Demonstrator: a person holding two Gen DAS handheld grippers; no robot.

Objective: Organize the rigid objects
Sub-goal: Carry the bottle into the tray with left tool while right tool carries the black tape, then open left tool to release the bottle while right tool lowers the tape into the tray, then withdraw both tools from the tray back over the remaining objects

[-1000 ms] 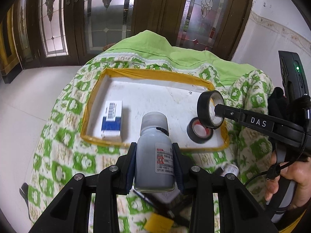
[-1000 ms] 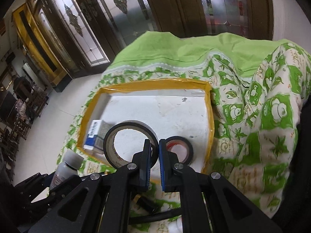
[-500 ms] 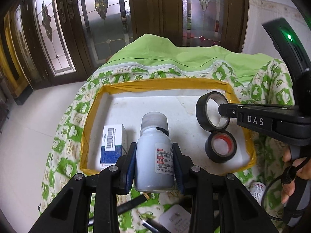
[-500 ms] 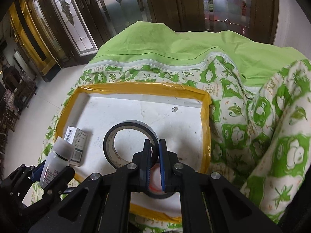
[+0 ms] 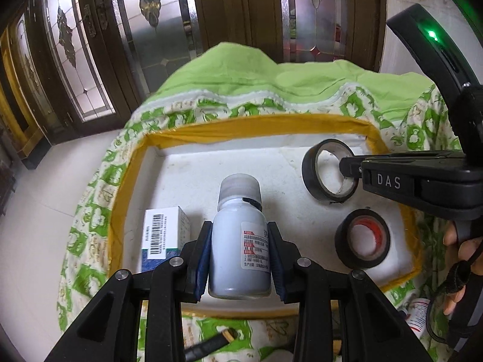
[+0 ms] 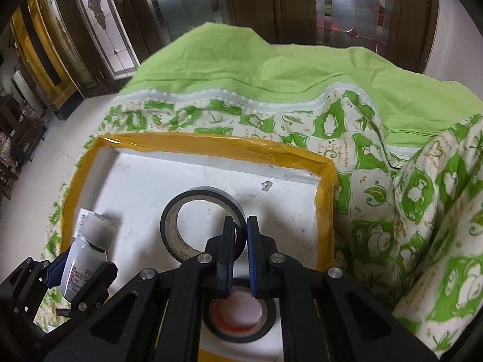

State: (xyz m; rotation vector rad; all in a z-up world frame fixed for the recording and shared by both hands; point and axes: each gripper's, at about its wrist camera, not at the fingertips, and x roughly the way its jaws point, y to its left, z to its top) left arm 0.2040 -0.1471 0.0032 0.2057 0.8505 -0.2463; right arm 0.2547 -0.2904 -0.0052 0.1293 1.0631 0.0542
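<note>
My left gripper (image 5: 240,241) is shut on a grey-white medicine bottle (image 5: 238,241), held upright over the near edge of a white tray with a yellow taped rim (image 5: 256,125). My right gripper (image 6: 240,226) is shut on the rim of a black tape roll (image 6: 172,220), held above the tray's right half; that roll also shows in the left wrist view (image 5: 311,175). A second black tape roll with a red core (image 5: 362,238) lies flat in the tray's near right corner. A blue and white box (image 5: 163,235) lies in the tray at the near left.
The tray rests on a green and white patterned cloth (image 6: 407,196) over a plain green sheet (image 6: 271,66). Loose small items, among them a white bottle (image 5: 418,316) and a dark pen-like item (image 5: 208,344), lie on the cloth in front of the tray. Glass-panelled wooden doors (image 5: 181,30) stand behind.
Both grippers have moved forward over the tray with their loads. The tape roll in the right gripper now hangs beyond the red-core roll, further into the tray.
</note>
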